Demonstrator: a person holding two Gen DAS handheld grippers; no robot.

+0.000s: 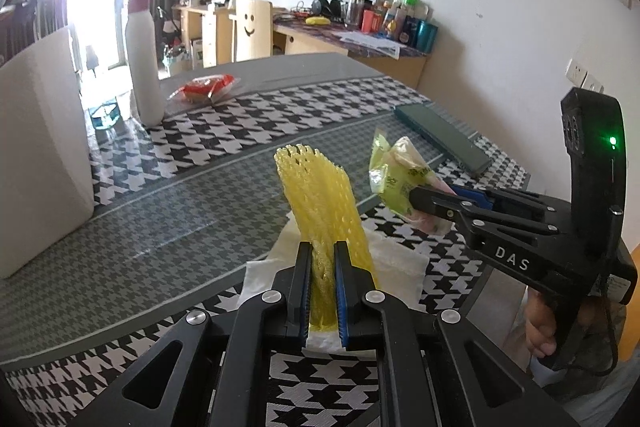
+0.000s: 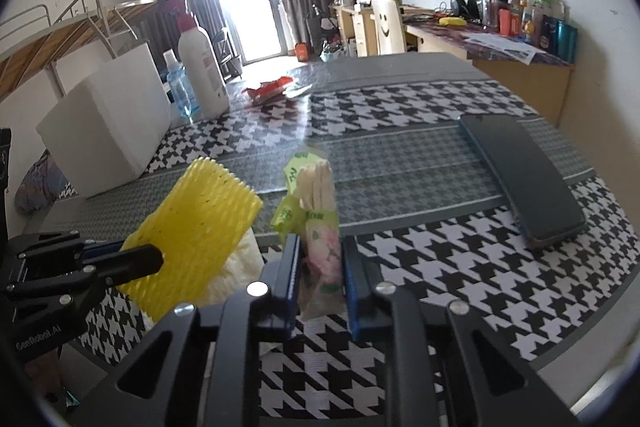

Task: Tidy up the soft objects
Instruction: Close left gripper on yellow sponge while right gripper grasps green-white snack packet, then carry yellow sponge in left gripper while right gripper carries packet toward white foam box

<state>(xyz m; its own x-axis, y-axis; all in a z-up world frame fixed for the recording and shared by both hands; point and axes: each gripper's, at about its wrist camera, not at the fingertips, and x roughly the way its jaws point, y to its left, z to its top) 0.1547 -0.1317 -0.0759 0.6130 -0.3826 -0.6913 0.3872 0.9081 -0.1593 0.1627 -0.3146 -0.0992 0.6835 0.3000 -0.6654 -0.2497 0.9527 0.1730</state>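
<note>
My left gripper (image 1: 323,247) is shut on a yellow foam net sleeve (image 1: 320,195), held upright above the table; the sleeve also shows at the left of the right wrist view (image 2: 200,227). My right gripper (image 2: 320,243) is shut on a green and pink tissue pack (image 2: 316,223), held just above the table; in the left wrist view the pack (image 1: 396,183) hangs to the right of the sleeve. A white paper napkin (image 1: 396,263) lies on the table under both grippers.
The table has a black and white houndstooth cloth (image 2: 440,267). A white box (image 1: 40,147) stands at the left, with a white bottle (image 1: 142,67) and a red snack packet (image 1: 206,87) behind. A dark flat case (image 2: 520,179) lies at the right.
</note>
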